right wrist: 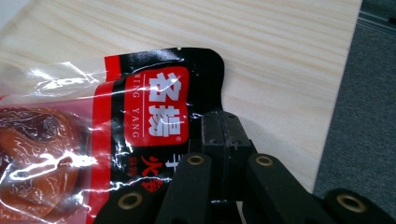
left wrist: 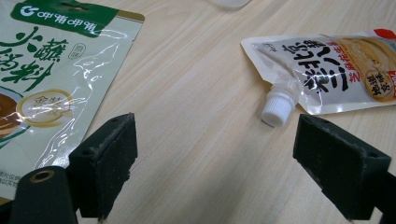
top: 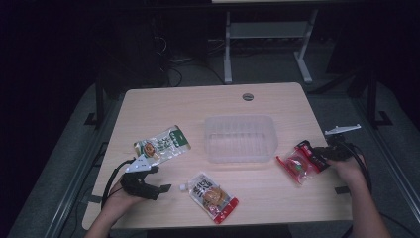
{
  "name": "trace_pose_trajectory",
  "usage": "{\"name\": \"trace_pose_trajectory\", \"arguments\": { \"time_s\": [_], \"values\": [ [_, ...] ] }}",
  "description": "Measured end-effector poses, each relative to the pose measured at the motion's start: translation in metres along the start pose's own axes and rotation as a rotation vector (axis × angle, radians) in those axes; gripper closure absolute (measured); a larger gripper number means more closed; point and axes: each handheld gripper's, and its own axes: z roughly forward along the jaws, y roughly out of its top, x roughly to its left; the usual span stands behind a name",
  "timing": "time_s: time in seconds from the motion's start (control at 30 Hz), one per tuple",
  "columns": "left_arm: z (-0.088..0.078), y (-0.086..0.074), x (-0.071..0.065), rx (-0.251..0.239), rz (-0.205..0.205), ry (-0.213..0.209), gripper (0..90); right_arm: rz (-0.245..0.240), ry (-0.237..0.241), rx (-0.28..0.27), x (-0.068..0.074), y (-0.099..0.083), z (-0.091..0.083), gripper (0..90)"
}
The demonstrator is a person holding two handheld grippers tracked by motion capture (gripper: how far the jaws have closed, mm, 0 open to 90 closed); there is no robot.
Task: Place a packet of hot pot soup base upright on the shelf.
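The right claw (top: 317, 154) is clamped on the black end of the red-and-black packet (top: 297, 163), near the bench's (top: 208, 101) right edge, about halfway along it. In the right gripper view the two jaws meet tight on the packet's (right wrist: 140, 121) dark edge strip. The packet's long axis runs slantwise from the held end down toward the bench's near edge and inward; its clear window end points away from the claw, toward the middle of the bench. Whether it lies flat or hangs slightly lifted cannot be told.

The left claw (top: 161, 181) hovers near the bench's near left corner with its jaws spread wide and nothing between them. Just beyond it, the green-and-white pouch (top: 163, 144) lies toward the left edge, and the white spouted pouch (top: 213, 196) lies close to the near edge, its cap (left wrist: 278, 105) pointing toward the left claw. A clear plastic tray (top: 240, 139) sits mid-bench between the pouches and the packet.
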Motion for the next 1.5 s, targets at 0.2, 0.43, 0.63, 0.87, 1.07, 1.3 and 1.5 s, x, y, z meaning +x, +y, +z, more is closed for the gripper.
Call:
{"name": "trace_pose_trajectory", "arguments": {
  "time_s": [0.2,0.43,0.63,0.87,1.07,1.3,1.5],
  "values": [
    [0.000,0.000,0.000,0.003,0.001,-0.004,13.3,-0.015,0.034,0.010,0.007,0.001,0.000,89.7],
    [0.000,0.000,-0.002,0.000,0.001,-0.008,13.3,-0.087,0.095,0.052,0.030,0.001,-0.002,89.7],
    [0.002,0.002,-0.004,0.005,0.006,-0.015,13.3,-0.167,0.120,0.080,0.056,0.001,-0.003,89.7],
    [0.002,0.002,-0.005,0.005,0.010,-0.016,13.3,-0.219,0.169,0.103,0.082,0.005,-0.001,89.7],
    [0.002,0.004,-0.007,0.003,0.009,-0.014,13.3,-0.265,0.212,0.118,0.103,0.004,-0.002,89.7],
    [0.004,0.009,-0.013,0.012,0.010,-0.030,13.3,-0.275,0.248,0.123,0.117,-0.002,-0.005,89.7],
    [0.009,0.016,-0.019,0.018,0.007,-0.067,16.6,-0.301,0.253,0.114,0.126,-0.005,-0.010,89.7]
  ]
}}
